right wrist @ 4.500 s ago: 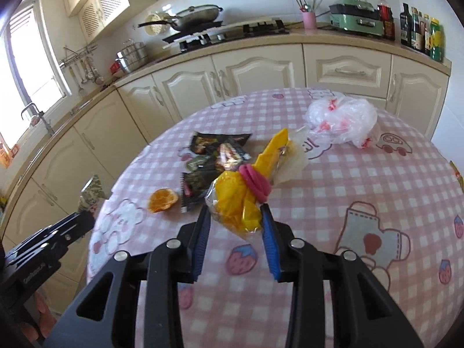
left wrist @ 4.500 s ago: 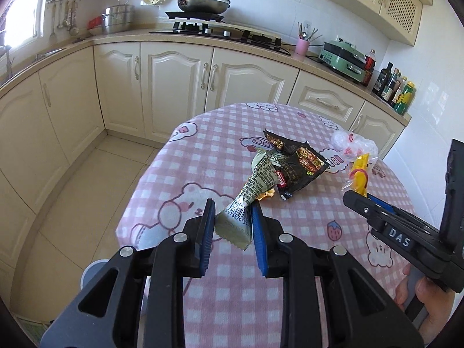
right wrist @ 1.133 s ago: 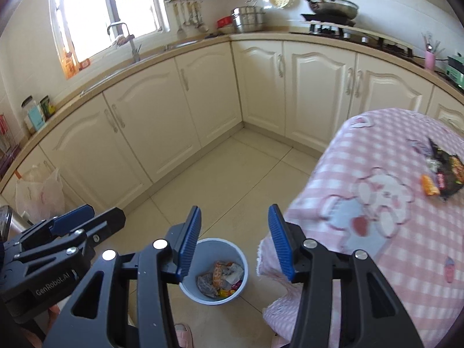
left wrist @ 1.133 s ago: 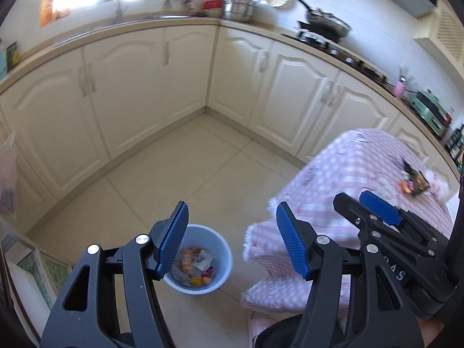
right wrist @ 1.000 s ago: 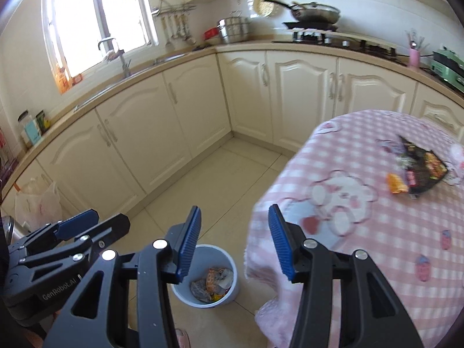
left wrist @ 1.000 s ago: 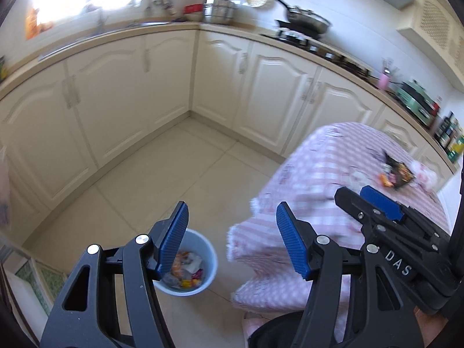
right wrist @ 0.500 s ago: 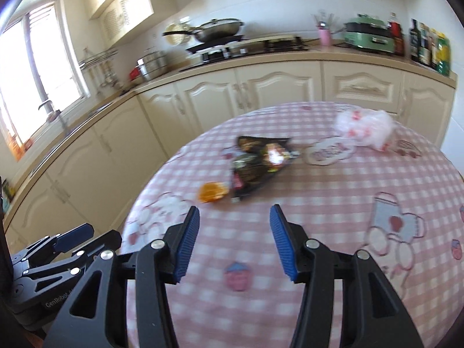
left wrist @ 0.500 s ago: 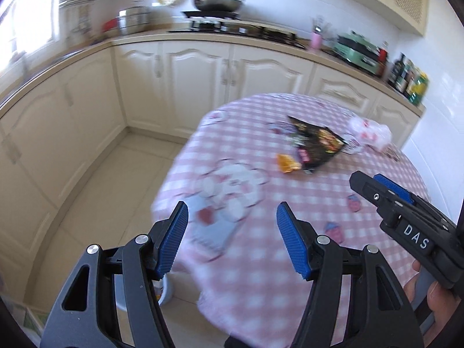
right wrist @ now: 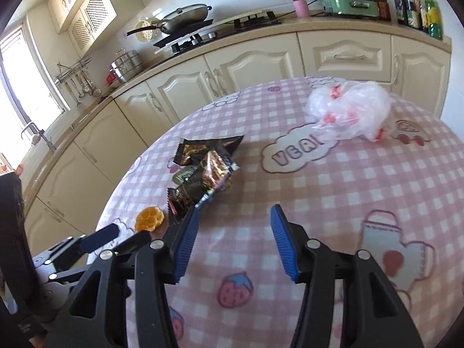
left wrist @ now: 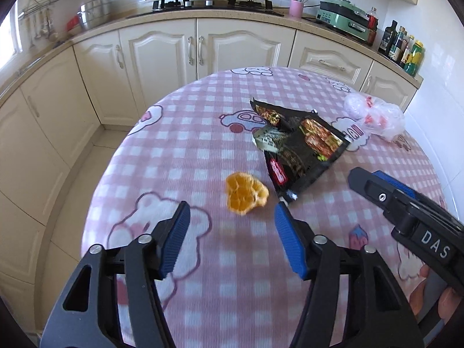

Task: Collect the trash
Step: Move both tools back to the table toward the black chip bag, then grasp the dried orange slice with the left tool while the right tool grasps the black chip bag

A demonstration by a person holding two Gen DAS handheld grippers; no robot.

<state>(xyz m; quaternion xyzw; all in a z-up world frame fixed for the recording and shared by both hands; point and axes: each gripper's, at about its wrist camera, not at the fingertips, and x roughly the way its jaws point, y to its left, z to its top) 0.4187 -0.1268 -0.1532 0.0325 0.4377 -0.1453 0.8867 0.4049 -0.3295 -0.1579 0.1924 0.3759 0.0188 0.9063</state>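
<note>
An orange peel lies on the pink checked tablecloth, just beyond my open, empty left gripper. Black snack wrappers lie in a pile to its right. A crumpled clear plastic bag sits at the far right. In the right wrist view my right gripper is open and empty above the cloth, with the wrappers and the peel to its left front and the plastic bag further off to the right.
Cream kitchen cabinets curve behind the round table. The counter holds a stove with a pan, a pink utensil cup, a green appliance and bottles. The table edge drops to the tiled floor at the left.
Both grippers dropped their trash into the blue floor bin and swung back from it to the table. They now hang open over the cloth, closer to the peel and wrappers.
</note>
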